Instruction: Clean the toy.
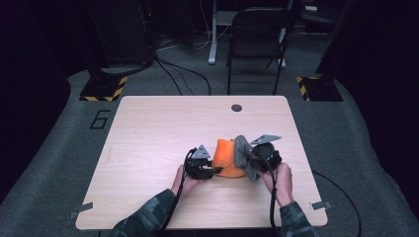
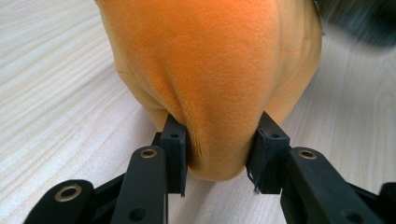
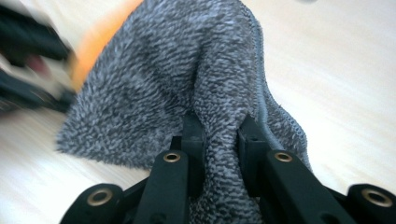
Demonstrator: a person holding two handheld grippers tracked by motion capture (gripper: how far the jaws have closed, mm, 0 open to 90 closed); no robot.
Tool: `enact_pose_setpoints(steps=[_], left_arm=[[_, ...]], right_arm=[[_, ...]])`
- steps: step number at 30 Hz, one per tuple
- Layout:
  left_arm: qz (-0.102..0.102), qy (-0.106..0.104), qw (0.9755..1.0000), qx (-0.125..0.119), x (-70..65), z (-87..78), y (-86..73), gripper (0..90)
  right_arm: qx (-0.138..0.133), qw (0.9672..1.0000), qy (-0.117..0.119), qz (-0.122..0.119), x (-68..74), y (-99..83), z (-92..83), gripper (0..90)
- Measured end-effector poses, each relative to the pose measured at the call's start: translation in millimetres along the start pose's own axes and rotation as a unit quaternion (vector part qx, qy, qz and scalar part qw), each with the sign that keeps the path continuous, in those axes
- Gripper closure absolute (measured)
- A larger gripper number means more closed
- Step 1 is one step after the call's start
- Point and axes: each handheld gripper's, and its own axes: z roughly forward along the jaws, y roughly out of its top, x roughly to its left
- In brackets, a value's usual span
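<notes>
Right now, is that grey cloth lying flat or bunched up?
Bunched up: the grey cloth hangs in folds, pinched by the right gripper.

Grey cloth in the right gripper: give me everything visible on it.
The grey cloth looks like looped terry or microfibre, mottled grey, with a stitched hem along one edge. It is bunched, a fold pinched between the shut jaws of the right gripper, held up off the table. In the high view it sits against the orange cloth.

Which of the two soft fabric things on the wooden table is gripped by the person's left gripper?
The plump orange plush piece, pinched by the left gripper; the grey looped towel is in the right gripper.
</notes>
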Motion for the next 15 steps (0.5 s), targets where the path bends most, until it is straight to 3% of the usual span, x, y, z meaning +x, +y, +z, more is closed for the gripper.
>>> enact_pose_setpoints(steps=[3, 7, 15], left_arm=[[-0.001, 0.0, 1.0, -0.005, 1.0, 1.0, -0.4, 60.8], [0.007, -0.007, 0.9999, -0.006, 2.4, 1.1, 0.5, 53.1], [0.033, -0.019, 0.9992, -0.014, 6.2, -3.3, -1.9, 30.0]], right_arm=[[0.007, 0.9999, -0.012, -0.008, 3.2, -4.1, 17.3, 77.7], [0.002, 1.0, 0.002, -0.005, -3.1, -5.9, 17.9, 77.7], [0.001, 1.0, 0.001, -0.001, -6.9, -6.5, 20.7, 77.8]])
